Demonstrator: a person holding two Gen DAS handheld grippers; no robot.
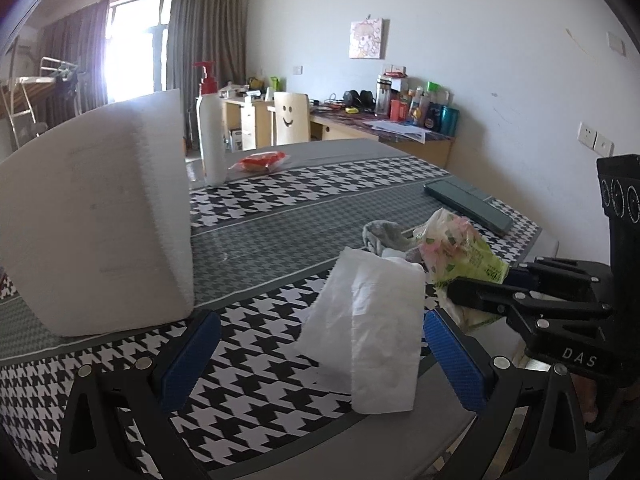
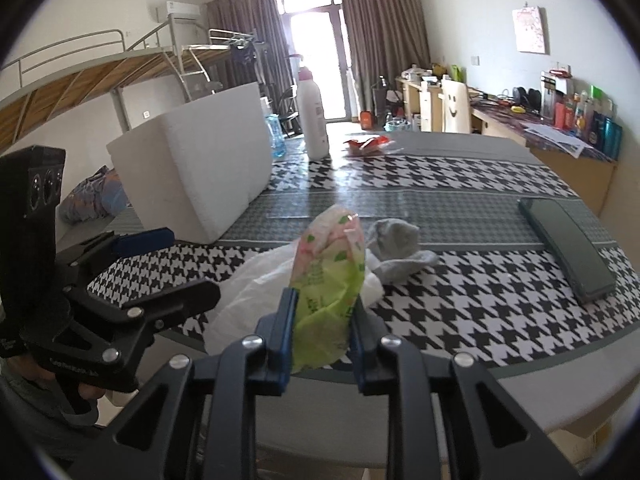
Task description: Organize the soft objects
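Right gripper [image 2: 320, 332], bottom centre: clamped on green tissue pack [image 2: 328, 280], raised off table [image 2: 500, 312]. Left gripper [image 1: 320, 352], bottom: pads apart, white paper bag [image 1: 372, 332] between, untouched. Mid frame: grey sock [image 2: 394, 250]. Upper left: white foam box [image 2: 200, 160]. Far: lotion bottle [image 2: 314, 116].

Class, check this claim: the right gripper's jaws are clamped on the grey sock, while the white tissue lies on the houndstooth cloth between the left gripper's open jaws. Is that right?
One detail is wrong. The right gripper is clamped on the green plastic packet, not the grey sock, which lies loose on the houndstooth cloth behind it, as the right wrist view shows. The white tissue does lie between the left gripper's open jaws.
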